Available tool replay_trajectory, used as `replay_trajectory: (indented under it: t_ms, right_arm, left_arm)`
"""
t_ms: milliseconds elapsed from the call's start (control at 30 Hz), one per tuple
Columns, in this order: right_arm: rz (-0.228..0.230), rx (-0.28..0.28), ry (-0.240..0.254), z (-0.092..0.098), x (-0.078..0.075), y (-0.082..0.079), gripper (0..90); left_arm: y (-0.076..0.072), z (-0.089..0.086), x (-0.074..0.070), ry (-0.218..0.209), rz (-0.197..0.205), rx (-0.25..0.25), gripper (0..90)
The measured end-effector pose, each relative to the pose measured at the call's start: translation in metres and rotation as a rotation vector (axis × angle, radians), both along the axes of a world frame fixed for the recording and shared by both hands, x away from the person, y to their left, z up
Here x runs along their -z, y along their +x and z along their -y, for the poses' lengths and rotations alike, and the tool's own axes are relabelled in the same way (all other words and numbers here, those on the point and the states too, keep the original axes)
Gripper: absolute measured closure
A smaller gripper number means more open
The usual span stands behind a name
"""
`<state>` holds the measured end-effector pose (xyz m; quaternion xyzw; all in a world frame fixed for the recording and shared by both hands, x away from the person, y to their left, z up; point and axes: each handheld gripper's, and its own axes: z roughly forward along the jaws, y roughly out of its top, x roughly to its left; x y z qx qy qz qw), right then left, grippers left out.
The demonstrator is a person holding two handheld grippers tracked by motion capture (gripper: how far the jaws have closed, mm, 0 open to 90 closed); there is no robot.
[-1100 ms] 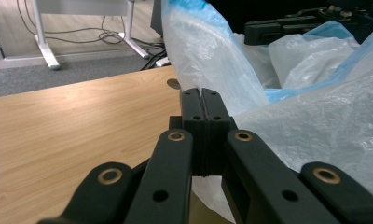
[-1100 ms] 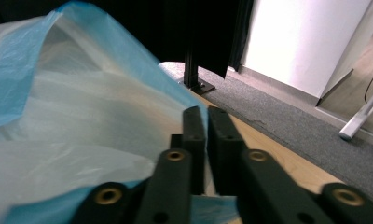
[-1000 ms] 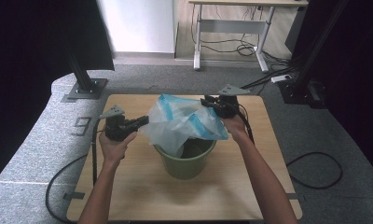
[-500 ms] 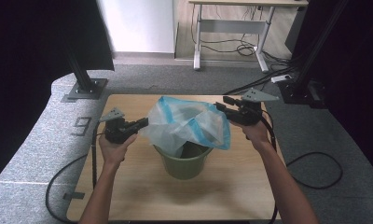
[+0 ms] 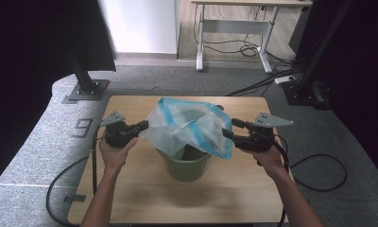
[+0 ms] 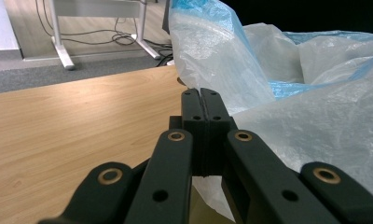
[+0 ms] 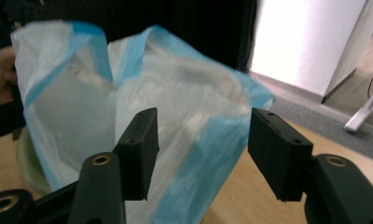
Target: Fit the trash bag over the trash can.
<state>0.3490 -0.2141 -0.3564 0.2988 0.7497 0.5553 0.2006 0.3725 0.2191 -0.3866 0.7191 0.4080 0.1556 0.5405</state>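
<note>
My left gripper (image 5: pixel 141 126) pinches the bin bag (image 5: pixel 189 125) at its left edge, fingers clamped on the film. My right gripper (image 5: pixel 227 128) has just been opening — the bag's blue-trimmed rim hangs just ahead, unheld, over the green bin (image 5: pixel 187 165) mid-bench (image 5: pixel 130 189).

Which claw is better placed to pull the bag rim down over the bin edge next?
Left. The left claw is shut on the bag at its rim, beside the green bin. The right claw has just been opening; its jaws stand apart, the blue bag edge loose between them, so it would need to regrip.
</note>
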Motion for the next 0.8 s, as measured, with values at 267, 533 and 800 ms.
replay_trajectory:
  t_ms: [267,533,800]
  right_arm:
    - [-0.057,0.008,-0.02,-0.002,0.027,-0.005,39.3]
    - [-0.015,-0.032,-0.022,-0.005,0.04,-0.007,87.3]
    - [-0.046,0.033,-0.014,0.001,0.04,0.011,88.5]
  left_arm:
    - [-0.002,-0.001,0.002,-0.006,0.002,-0.014,90.0]
    - [-0.004,-0.007,0.001,-0.019,0.017,-0.025,90.0]
    - [0.0,-0.021,0.005,-0.046,-0.013,-0.057,90.0]
